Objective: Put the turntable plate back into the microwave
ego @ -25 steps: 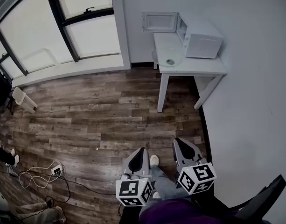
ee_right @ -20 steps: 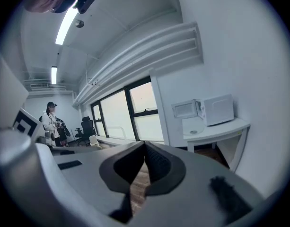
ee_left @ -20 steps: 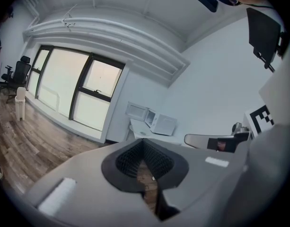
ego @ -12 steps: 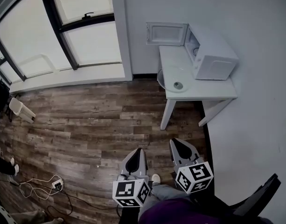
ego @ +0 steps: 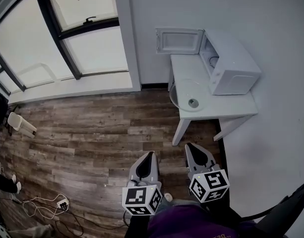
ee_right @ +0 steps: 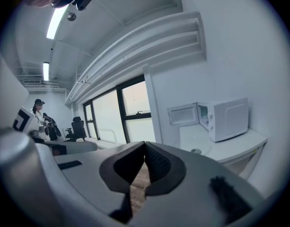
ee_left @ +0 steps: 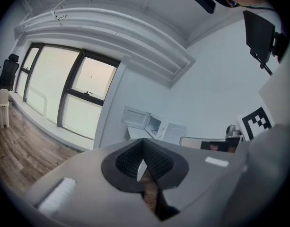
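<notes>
Head view | microwave (ego: 236, 66) nearer than before | left claw (ego: 151, 154), right claw (ego: 189, 146) closed, empty

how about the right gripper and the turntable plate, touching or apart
Apart. The head view shows the right gripper low over the wood floor, with bare floor between it and the turntable plate lying on the white table.

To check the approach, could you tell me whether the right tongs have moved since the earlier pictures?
Yes, toward the table: the right tongs now reach almost to its front leg, where floor lay between them before.
</notes>
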Demonstrator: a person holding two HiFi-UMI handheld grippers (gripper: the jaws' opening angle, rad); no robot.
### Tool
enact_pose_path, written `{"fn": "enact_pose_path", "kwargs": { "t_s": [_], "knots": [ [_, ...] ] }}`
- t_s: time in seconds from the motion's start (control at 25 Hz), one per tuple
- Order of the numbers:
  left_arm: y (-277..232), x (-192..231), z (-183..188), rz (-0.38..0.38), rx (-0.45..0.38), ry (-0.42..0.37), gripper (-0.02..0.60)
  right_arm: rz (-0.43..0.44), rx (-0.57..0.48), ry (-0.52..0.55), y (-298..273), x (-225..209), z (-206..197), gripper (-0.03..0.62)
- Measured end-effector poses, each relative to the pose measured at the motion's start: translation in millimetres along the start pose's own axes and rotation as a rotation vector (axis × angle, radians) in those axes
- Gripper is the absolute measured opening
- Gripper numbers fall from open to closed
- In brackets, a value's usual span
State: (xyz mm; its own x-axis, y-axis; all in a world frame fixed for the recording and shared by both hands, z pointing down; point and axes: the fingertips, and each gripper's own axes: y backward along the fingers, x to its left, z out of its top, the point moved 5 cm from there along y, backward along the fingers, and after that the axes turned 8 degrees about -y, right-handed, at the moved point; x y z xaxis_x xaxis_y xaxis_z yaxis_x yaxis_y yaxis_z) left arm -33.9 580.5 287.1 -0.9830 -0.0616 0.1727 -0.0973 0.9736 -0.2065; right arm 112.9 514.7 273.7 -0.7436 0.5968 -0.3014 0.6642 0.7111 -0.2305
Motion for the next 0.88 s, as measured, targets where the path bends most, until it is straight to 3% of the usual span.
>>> {"fn": "enact_pose_path", "kwargs": {
  "t_s": [0.28,0.4,0.68,0.88],
  "knots": [
    [-80,55,20,-0.015,0.015,-0.035,0.005,-0.102,-0.031,-0.036,-78,-30,21,0.008],
    [-112,94,43,0.007,0.002,-0.049,0.005,-0.114,-0.029,-0.041,-123,-27,34,0.008],
    [-176,189,83,-0.025,0.007,-0.028,0.005,-0.134,-0.075,-0.025,-234,-12,72,0.008],
    [-212,227,85,-0.048,0.082,-0.017,0.005,-0.174,-0.079,-0.036,-280,-12,86,0.008]
  ]
}}
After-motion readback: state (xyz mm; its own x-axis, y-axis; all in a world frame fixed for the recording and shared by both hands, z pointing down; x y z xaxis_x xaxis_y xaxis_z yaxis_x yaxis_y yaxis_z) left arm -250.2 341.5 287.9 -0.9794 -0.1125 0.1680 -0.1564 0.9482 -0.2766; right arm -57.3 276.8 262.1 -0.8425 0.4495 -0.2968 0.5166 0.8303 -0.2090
